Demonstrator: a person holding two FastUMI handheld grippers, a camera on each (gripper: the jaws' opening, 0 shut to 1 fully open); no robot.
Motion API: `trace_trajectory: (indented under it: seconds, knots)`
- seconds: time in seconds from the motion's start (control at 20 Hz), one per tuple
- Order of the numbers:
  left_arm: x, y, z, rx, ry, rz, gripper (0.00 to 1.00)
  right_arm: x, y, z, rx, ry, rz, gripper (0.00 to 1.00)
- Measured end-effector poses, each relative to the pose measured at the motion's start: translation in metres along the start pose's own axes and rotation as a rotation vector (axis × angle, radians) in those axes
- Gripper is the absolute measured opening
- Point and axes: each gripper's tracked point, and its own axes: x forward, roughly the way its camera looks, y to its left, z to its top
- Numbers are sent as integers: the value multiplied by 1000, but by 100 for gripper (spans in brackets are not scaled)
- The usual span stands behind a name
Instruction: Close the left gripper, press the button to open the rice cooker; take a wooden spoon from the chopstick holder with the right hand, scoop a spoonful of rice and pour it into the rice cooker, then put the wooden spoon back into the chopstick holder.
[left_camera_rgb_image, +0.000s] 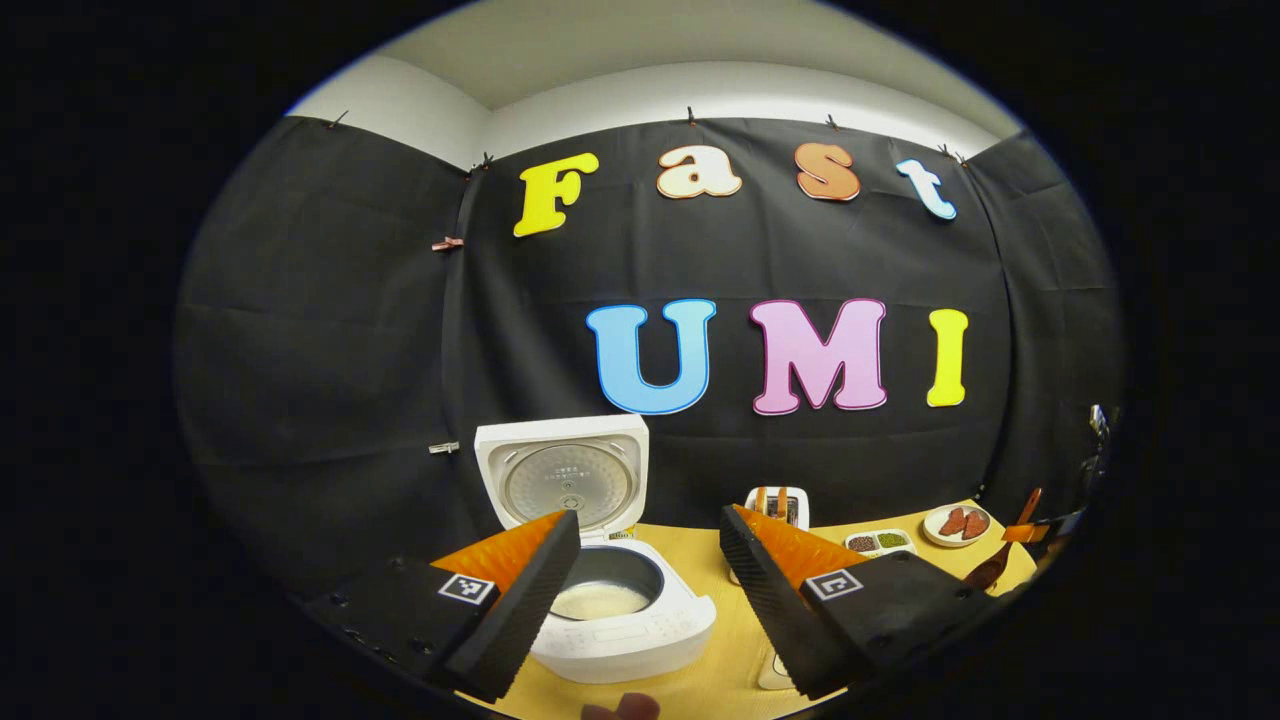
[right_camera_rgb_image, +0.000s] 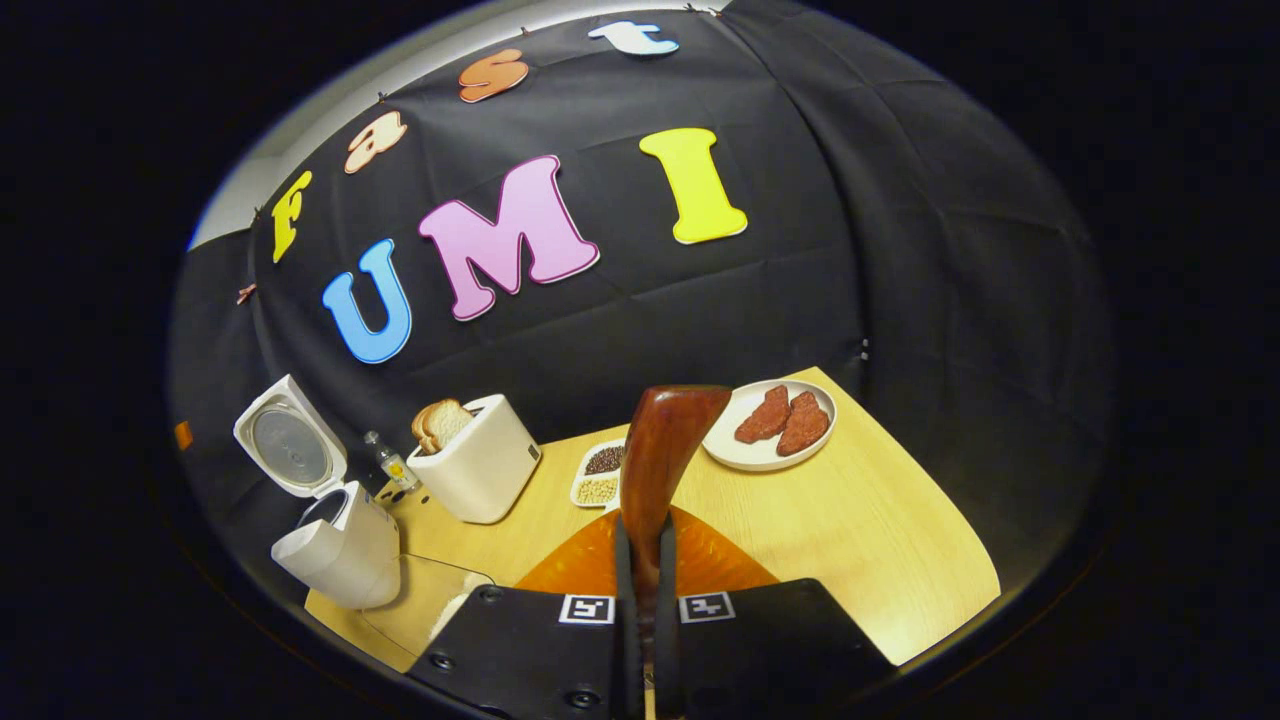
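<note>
The white rice cooker (left_camera_rgb_image: 625, 625) stands with its lid (left_camera_rgb_image: 562, 478) raised, and rice shows in the inner pot (left_camera_rgb_image: 603, 597). My left gripper (left_camera_rgb_image: 650, 520) hangs open just in front of and above it, holding nothing. My right gripper (right_camera_rgb_image: 643, 530) is shut on a dark wooden spoon (right_camera_rgb_image: 665, 450), whose broad end points away over the table. In the left gripper view the spoon (left_camera_rgb_image: 988, 570) appears at the far right. The right gripper view shows the cooker (right_camera_rgb_image: 340, 545) at the left. I cannot tell whether the spoon carries rice.
On the wooden table (right_camera_rgb_image: 860, 530) stand a white toaster (right_camera_rgb_image: 482, 460) with bread, a small dish of beans (right_camera_rgb_image: 600, 477), a plate of meat slices (right_camera_rgb_image: 772, 425) and a small bottle (right_camera_rgb_image: 386, 460). A clear container (right_camera_rgb_image: 425, 600) lies beside the cooker.
</note>
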Motion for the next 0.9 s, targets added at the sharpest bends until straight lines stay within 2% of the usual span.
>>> trace_trajectory:
  seconds: [0.2, 0.45, 0.65, 0.9]
  knots:
    - [6, 13, 2, 5, -5, -35, 97, -22, 26, 29, -35, -79, -29, 9]
    - [12, 25, -8, -28, 11, -98, 97, -47, 97, 43, -58, -156, 3, 8]
    - [18, 36, -15, -33, 19, -147, 97, -44, 158, 17, -168, -148, 30, 8]
    - [22, 51, -15, -38, 9, -189, 97, -17, 196, -48, -372, -65, -21, 9]
